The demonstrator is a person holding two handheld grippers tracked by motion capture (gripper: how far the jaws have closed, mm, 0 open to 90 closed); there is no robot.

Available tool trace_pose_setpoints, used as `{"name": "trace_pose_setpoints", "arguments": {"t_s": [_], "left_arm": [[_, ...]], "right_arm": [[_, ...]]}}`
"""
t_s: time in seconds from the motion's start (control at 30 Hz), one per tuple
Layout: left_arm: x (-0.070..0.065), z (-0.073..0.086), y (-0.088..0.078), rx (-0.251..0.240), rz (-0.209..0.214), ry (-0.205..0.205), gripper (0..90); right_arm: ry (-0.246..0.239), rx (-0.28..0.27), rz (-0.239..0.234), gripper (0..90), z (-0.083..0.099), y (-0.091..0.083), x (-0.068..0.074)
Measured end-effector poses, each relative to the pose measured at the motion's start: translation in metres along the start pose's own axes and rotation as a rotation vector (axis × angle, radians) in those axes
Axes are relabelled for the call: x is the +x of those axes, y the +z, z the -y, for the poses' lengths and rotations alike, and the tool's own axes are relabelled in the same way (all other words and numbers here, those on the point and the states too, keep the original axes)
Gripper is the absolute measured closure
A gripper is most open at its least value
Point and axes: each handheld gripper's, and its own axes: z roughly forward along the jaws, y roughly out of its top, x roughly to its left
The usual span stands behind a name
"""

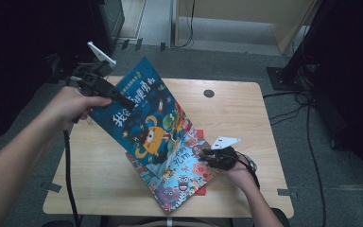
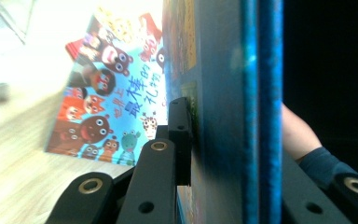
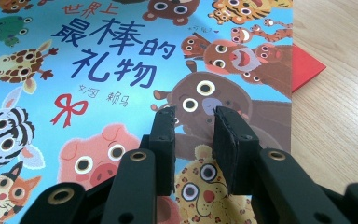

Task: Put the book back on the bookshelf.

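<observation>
A dark blue picture book with an orange monster is lifted off the table and tilted. My left gripper is shut on its upper left edge. In the left gripper view the book stands edge-on between the jaws, and it hides the far pad. A light blue book with cartoon animals lies flat on the table under it, on top of a red book. My right gripper rests at the animal book's right edge, jaws slightly apart with nothing between them.
The wooden table has a round cable hole near its far edge. Cables run over the grey floor on the right. Dark equipment stands at the far left and right.
</observation>
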Motion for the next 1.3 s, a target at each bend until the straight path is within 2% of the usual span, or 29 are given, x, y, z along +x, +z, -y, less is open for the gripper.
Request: {"name": "trace_pose_setpoints", "arguments": {"t_s": [0.27,0.3,0.47,0.6,0.77,0.8,0.93,0.97,1.23,1.3], "left_arm": [[0.001,-0.004,-0.067,-0.111,-0.015,-0.036,79.5],[0.003,-0.004,-0.077,-0.134,-0.012,-0.05,79.5],[0.016,0.0,-0.111,-0.188,-0.025,-0.091,79.7],[0.031,0.006,-0.134,-0.22,-0.057,-0.128,79.9],[0.055,0.017,-0.153,-0.259,-0.076,-0.19,79.9],[0.063,0.021,-0.158,-0.266,-0.091,-0.201,80.0],[0.074,0.026,-0.169,-0.271,-0.128,-0.224,80.1],[0.076,0.027,-0.172,-0.27,-0.15,-0.222,80.2],[0.104,0.046,-0.196,-0.333,-0.188,-0.295,80.3],[0.109,0.049,-0.199,-0.336,-0.206,-0.31,80.3]], "right_arm": [[-0.004,-0.003,-0.002,66.8,0.0,0.001,0.002],[-0.008,-0.003,-0.002,66.8,0.0,0.001,0.002],[-0.007,-0.005,-0.002,66.8,0.0,0.001,0.003],[-0.009,-0.007,-0.004,66.1,0.0,0.001,0.003],[-0.008,-0.007,-0.008,65.9,0.0,0.001,0.003],[-0.008,-0.007,-0.008,65.8,0.0,0.001,0.003],[-0.009,-0.006,-0.007,65.8,0.0,0.001,0.003],[-0.009,-0.006,-0.007,65.8,0.0,0.001,0.003],[-0.012,-0.007,-0.007,65.8,-0.001,0.002,0.003],[-0.012,-0.006,-0.006,65.8,-0.001,0.002,0.003]]}}
